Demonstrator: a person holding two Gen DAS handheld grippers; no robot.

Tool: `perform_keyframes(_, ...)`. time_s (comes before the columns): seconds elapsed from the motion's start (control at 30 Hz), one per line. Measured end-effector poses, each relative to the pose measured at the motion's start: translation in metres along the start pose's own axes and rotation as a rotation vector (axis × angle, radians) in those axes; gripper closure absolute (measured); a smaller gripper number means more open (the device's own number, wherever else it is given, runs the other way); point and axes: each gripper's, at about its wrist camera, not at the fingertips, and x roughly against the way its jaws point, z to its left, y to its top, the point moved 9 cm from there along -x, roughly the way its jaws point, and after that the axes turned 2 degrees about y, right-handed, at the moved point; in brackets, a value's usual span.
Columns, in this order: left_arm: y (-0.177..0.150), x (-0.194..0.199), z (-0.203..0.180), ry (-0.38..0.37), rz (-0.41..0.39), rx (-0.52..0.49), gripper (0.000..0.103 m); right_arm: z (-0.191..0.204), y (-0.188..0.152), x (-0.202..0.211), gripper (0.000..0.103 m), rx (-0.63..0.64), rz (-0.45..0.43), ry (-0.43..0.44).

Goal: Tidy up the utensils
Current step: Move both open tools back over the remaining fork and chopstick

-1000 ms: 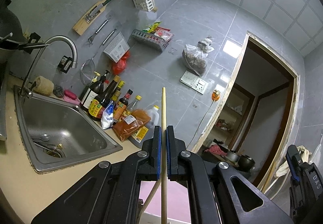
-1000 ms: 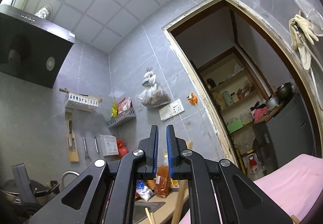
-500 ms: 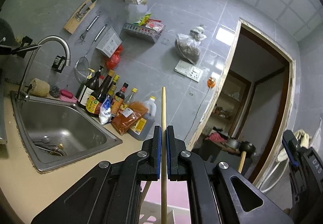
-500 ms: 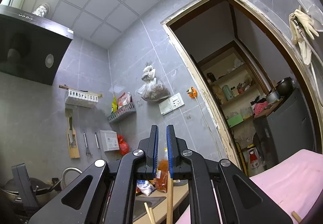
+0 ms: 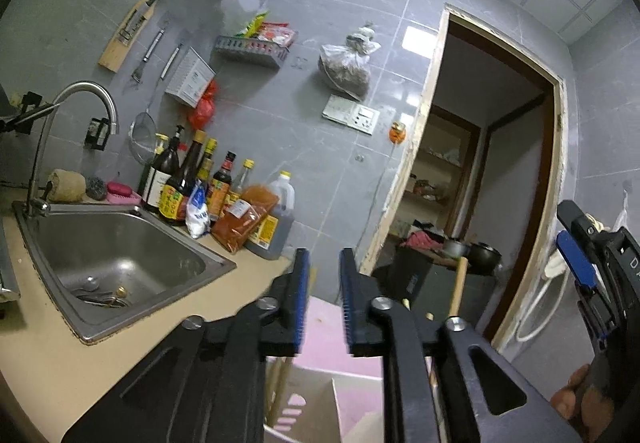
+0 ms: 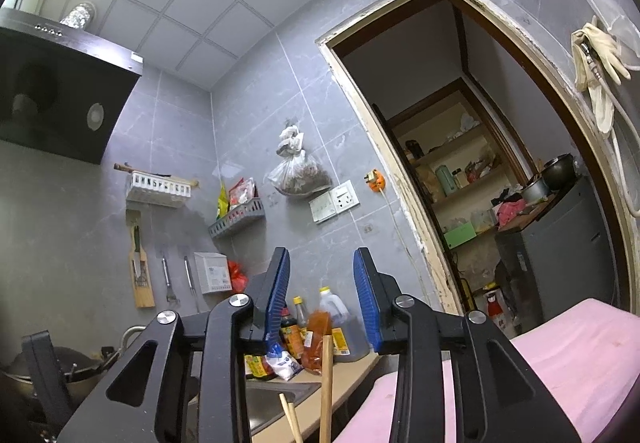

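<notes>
Two hand-held grippers are seen, one per view. In the left wrist view, the left hand-held gripper fills the lower centre; its blue-padded jaws have just been opening, and nothing is seen between them. Behind its right arm, one upright wooden stick is seen at lower right, and two thin chopsticks are partly shown below the jaws, near a pink holder. At the right edge the right hand-held gripper is seen.

In the right wrist view, the right hand-held gripper also stands apart, its jaws having just been opening. One wooden stick rises at the bottom centre, below the blue pads and untouched by them; two chopstick tips lean just left of it.

One steel sink is set into the counter at the left, with several sauce bottles grouped behind it.
</notes>
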Motion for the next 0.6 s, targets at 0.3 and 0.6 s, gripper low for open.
perform_keyframes(0.3, -0.001, 0.026, -0.023, -0.052, 0.039, -0.064, 0.046, -0.011, 0.009, 0.029, 0.033, 0.074, 0.073, -0.027)
perform_keyframes(0.6, -0.019, 0.042, -0.067, -0.111, 0.130, -0.180, 0.026, -0.045, 0.007, 0.074, 0.010, 0.133, 0.204, -0.088)
